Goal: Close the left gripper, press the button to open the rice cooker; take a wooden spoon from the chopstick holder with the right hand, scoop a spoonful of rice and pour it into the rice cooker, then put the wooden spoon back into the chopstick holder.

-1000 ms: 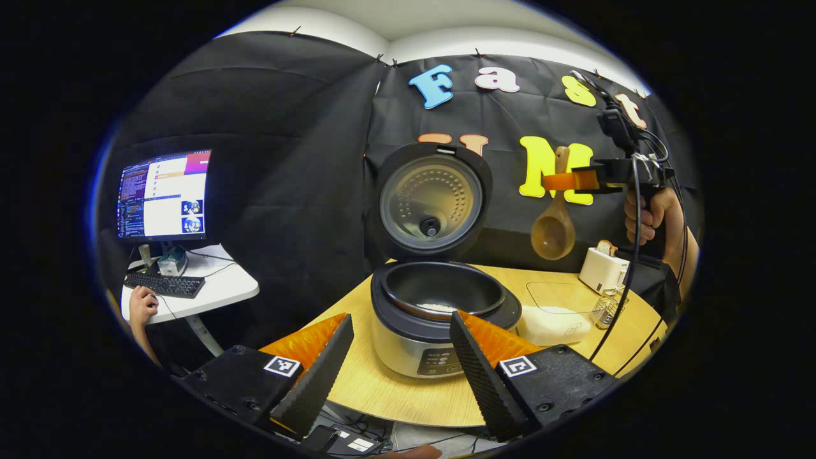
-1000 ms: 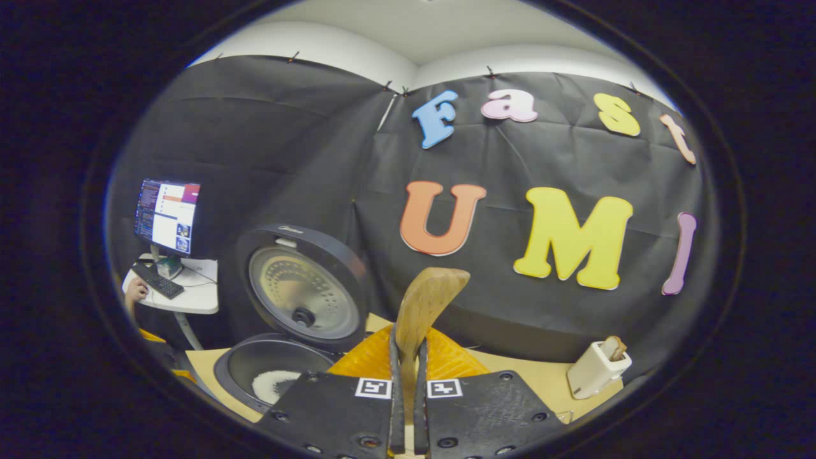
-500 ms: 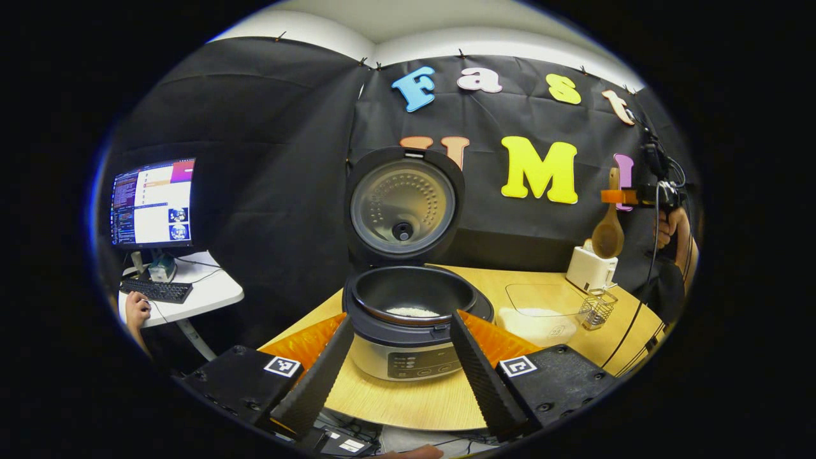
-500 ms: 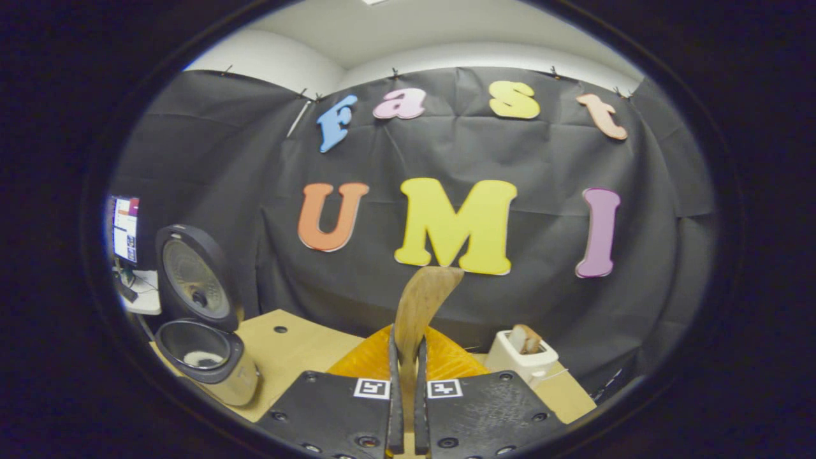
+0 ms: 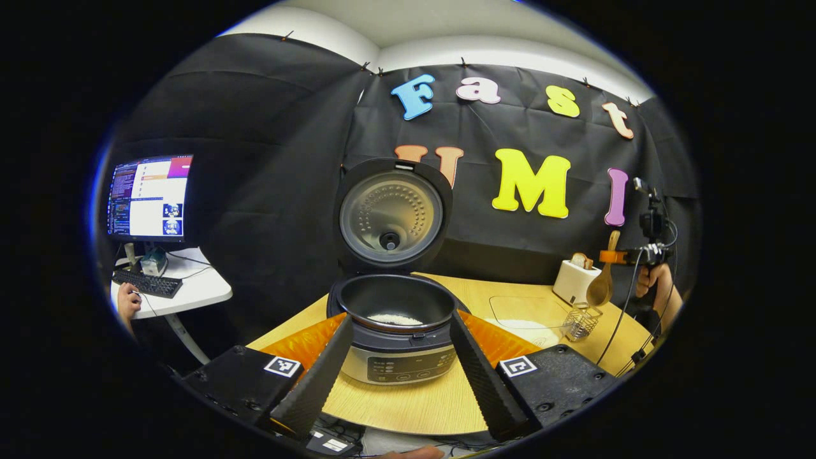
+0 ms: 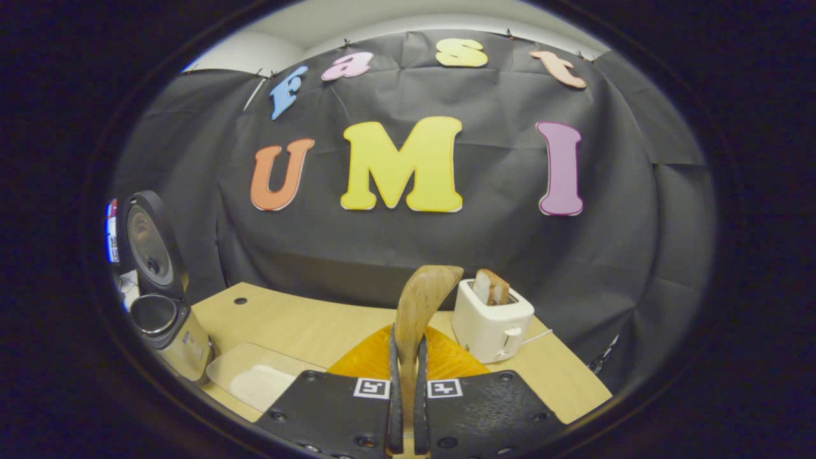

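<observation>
Between the right tongs (image 6: 408, 408), pressed nearly together, sits the handle of the wooden spoon (image 6: 417, 306), both fingers bearing on it. Handle end points up and forward in the right gripper view; bowl is below the frame there. Left gripper view supplies the rest: the same right tongs (image 5: 613, 256) far off, a hand (image 5: 656, 287) behind them, the spoon's bowl (image 5: 599, 290) hanging straight down just above the wire chopstick holder (image 5: 579, 322). Judged: spoon is held vertical, bowl down, so it can drop into the holder; the return step is at hand, not yet done.

Left tongs (image 5: 401, 373) stand wide, holding nothing, low at the counter's (image 5: 408, 401) near edge, framing the rice cooker (image 5: 395, 331). Lid (image 5: 392, 217) is up, a patch of white rice (image 5: 395, 319) in the pot, so the scoop appears delivered.

Beside the holder: clear rice container (image 5: 529, 315) and a white toaster (image 5: 574, 280) holding bread. Right gripper view shows the toaster (image 6: 491, 319) close and the container (image 6: 255, 379) from above; the holder is under its frame. Left gripper view alone takes in a side desk with monitor (image 5: 150, 197) and keyboard (image 5: 146, 284).
</observation>
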The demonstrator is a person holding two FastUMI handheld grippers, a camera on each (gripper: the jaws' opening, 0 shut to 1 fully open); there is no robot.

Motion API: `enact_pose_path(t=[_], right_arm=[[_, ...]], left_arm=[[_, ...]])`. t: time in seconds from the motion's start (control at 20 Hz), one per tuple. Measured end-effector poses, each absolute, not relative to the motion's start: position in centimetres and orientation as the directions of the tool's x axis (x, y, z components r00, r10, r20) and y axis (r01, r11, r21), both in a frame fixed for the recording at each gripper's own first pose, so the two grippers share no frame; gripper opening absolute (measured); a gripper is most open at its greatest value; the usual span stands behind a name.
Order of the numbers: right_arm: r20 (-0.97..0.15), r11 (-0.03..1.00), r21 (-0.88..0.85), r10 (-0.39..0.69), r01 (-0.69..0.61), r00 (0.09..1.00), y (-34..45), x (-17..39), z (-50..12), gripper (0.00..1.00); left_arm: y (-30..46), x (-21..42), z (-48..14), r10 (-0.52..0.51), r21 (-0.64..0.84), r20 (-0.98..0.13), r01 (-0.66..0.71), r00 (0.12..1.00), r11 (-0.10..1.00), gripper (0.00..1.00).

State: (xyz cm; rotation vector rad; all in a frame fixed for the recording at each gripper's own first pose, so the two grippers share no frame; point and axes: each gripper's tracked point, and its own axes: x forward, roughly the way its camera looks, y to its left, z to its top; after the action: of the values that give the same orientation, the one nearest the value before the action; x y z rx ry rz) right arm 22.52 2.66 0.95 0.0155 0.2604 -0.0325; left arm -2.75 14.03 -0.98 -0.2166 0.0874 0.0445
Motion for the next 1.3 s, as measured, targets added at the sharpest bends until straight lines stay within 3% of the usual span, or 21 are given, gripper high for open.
enact_pose_path(t=[0.3,0.5,0.7,0.85,0.9,1.3], right_arm=[[-0.312,0.995,0.08,-0.024,0.051,0.95,1.3,22.8,-1.7,0.06],[-0.318,0.993,0.109,-0.006,0.043,0.948,0.9,22.6,-2.3,0.13],[-0.284,0.992,0.094,-0.058,0.087,0.957,-1.1,21.7,-1.3,0.48],[-0.248,0.992,0.068,-0.084,0.104,0.965,-2.6,21.1,-1.0,0.91],[-0.241,0.992,0.053,-0.101,0.117,0.965,-3.2,20.7,-1.1,0.98],[-0.189,0.993,-0.006,-0.121,0.122,0.974,-5.5,16.0,-1.8,0.96]], left_arm=[[14.2,-3.0,-0.4,0.039,-0.215,-0.073,-0.054,0.997,0.975,0.97],[14.0,-3.1,-0.4,0.038,-0.21,-0.077,-0.053,0.996,0.976,0.97],[13.7,-3.4,-0.1,0.046,-0.203,-0.07,-0.06,0.996,0.977,0.97],[14.4,-3.3,0.2,0.088,-0.191,-0.066,-0.099,0.994,0.977,0.97],[14.3,-3.1,0.3,0.092,-0.191,-0.063,-0.102,0.994,0.976,0.97],[15.7,0.5,3.8,0.114,-0.198,-0.083,-0.129,0.99,0.972,0.97]])
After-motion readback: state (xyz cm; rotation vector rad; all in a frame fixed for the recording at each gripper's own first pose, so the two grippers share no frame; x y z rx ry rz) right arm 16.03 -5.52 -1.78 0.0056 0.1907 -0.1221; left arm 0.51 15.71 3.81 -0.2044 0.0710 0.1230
